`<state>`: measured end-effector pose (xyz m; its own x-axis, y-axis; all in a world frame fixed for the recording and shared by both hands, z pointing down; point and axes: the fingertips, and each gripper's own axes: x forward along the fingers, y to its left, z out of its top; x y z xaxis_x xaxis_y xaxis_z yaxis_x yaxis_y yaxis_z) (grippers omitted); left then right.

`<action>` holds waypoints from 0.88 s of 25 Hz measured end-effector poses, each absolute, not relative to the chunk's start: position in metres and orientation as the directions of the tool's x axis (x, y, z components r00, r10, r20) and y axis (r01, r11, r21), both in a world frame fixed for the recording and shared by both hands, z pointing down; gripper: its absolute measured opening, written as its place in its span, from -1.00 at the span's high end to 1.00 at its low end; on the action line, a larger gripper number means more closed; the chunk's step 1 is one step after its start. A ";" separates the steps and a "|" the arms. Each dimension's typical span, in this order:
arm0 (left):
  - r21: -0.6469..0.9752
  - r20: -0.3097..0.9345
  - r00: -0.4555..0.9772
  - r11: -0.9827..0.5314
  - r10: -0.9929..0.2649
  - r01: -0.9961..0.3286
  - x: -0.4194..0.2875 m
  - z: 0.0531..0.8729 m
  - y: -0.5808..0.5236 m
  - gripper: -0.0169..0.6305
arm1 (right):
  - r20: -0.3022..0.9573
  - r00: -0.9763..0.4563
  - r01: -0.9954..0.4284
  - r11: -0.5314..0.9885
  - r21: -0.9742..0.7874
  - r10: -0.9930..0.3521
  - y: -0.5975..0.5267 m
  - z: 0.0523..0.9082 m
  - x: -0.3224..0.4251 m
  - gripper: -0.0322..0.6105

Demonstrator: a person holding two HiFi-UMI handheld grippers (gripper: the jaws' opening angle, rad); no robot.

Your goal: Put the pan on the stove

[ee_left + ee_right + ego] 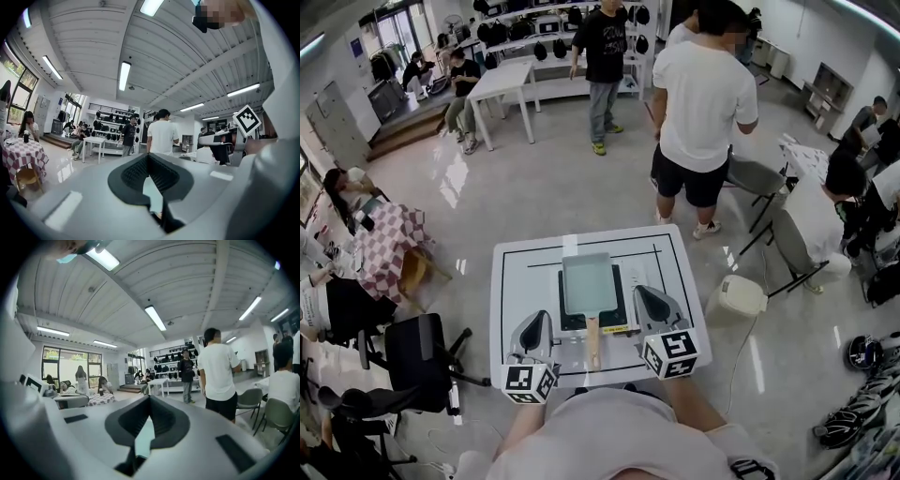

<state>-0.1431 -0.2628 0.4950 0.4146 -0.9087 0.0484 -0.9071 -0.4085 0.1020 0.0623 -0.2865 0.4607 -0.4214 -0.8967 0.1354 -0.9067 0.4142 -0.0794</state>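
My left tool (538, 319) and right tool (647, 295), clenched empty, flanked the pan (587, 281), its handle (593, 342) pointing at six o'clock

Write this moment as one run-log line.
pan: on stove | left gripper: shut, empty | right gripper: shut, empty | both beside handle

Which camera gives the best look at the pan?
The head view: the whole rectangular pan shows from above, sitting on the stove. Both gripper views aim too high and show at most a pale sliver of it.
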 end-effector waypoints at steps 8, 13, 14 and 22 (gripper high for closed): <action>0.102 0.030 0.408 -0.403 -0.913 -0.909 -0.144 0.488 -0.261 0.91 | 0.112 -0.427 -0.904 0.422 -0.064 -0.897 -0.281 0.456 0.056 0.88; 0.103 0.032 0.408 -0.403 -0.913 -0.910 -0.145 0.489 -0.262 0.91 | 0.122 -0.425 -0.905 0.420 -0.066 -0.897 -0.282 0.459 0.054 0.88; 0.103 0.032 0.408 -0.403 -0.912 -0.909 -0.144 0.489 -0.262 0.92 | 0.124 -0.425 -0.905 0.420 -0.068 -0.897 -0.281 0.461 0.054 0.88; 0.096 0.002 0.431 -0.428 -0.903 -0.899 -0.138 0.484 -0.260 0.91 | 0.126 -0.427 -0.904 0.421 -0.071 -0.895 -0.279 0.465 0.055 0.88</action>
<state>-0.1382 -0.2598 0.4836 0.4305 -0.9026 0.0023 -0.8985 -0.4283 0.0957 0.0547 -0.2792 0.4645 -0.4270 -0.8954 0.1262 -0.9042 0.4212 -0.0713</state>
